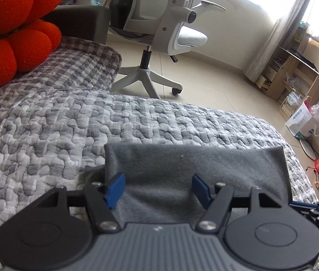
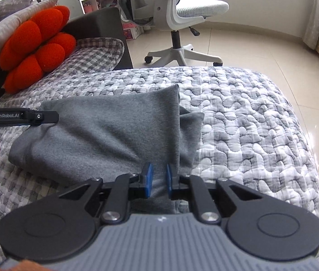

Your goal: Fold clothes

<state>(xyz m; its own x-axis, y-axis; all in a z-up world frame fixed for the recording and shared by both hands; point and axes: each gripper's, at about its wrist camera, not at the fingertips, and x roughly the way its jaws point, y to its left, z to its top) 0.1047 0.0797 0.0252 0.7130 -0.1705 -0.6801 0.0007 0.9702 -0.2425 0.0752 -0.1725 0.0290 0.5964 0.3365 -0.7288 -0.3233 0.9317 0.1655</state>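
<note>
Bedroom, quilted grey-check bed (image 2: 238, 117), office chair (image 2: 177, 20) on the tile floor beyond it, red flower cushion (image 2: 35, 47) far left. The grey garment (image 2: 105, 135) lies on the near part of the bed, already folded into a thick block, with one flap standing up along its right side.

Your right gripper (image 2: 158, 180) is nearly closed and pinches the near end of that raised flap between its blue pads. Your left gripper (image 1: 157, 187) hangs over the garment's left part with its jaws well apart and nothing in them; in the right view its black body comes in from the left, over the garment's far left corner.

My read: you're mid-fold, carrying the right flap across.

- Keep the pinch firm; the cloth is thick and looks likely to slip.
- Use the left gripper to pin the stack so it doesn't drag.
- Lay the flap down flat, edge to edge, before letting go.
- Watch the layer underneath on the right; it could bunch.
</note>
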